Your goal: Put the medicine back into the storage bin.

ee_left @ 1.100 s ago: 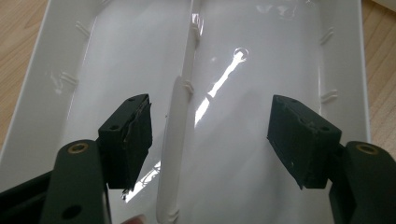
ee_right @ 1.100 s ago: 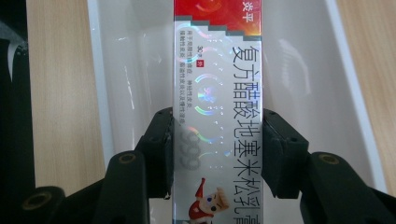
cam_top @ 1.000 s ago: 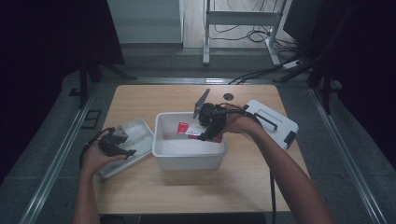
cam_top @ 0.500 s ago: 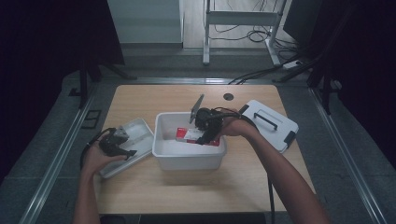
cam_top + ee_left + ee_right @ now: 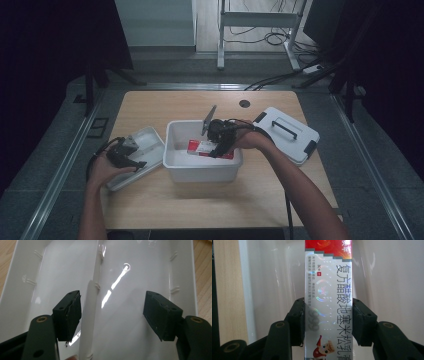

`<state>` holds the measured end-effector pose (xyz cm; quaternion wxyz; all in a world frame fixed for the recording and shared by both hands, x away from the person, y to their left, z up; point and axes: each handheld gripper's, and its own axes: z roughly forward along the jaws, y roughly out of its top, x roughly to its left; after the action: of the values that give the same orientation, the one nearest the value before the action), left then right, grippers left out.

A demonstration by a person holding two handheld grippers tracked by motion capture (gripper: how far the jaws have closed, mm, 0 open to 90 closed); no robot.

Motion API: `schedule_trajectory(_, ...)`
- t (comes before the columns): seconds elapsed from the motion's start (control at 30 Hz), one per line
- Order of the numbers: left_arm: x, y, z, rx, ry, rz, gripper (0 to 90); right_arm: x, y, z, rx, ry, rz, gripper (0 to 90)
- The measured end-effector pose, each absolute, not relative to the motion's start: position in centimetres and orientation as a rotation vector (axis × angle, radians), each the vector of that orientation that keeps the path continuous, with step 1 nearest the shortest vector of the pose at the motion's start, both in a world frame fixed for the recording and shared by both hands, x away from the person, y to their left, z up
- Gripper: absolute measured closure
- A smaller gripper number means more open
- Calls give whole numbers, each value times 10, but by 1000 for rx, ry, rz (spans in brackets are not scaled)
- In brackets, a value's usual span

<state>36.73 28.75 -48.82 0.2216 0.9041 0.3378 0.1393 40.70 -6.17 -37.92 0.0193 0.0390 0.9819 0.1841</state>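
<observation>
A white plastic storage bin (image 5: 202, 162) stands mid-table, flanked by a shallow white divided tray (image 5: 142, 150) on one side and the bin's white lid (image 5: 285, 134), with its dark handle and clips, on the other, each just beside it. The bin's tall walls ring the space into which the person's right hand reaches from above. The wooden table (image 5: 165, 105) has a round dark hole (image 5: 244, 103) near its far edge; grey floor, a metal frame's legs and loose cables lie beyond, and the room's edges are dark.

The left gripper (image 5: 112, 312) hangs over the tray, jaws spread wide with nothing between them; the tray's centre rib (image 5: 88, 315) runs up just inside one jaw.

The right gripper (image 5: 328, 320) is clamped about halfway closed on a red-and-white ointment carton (image 5: 328, 290), printed with Chinese characters and a small cartoon figure, pads pressing its two long sides. In the high view the carton (image 5: 207, 148) lies lengthwise inside the bin, low between the walls, with the right gripper (image 5: 220, 145) above it; whether it touches the bin's floor cannot be told.
</observation>
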Motion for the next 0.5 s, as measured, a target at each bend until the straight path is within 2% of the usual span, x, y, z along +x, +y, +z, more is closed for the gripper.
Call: schedule_trajectory(0.5, 367, 288, -489, 2499, 938, 385, 308, 407, -57, -398, 127, 3075, 495, 508)
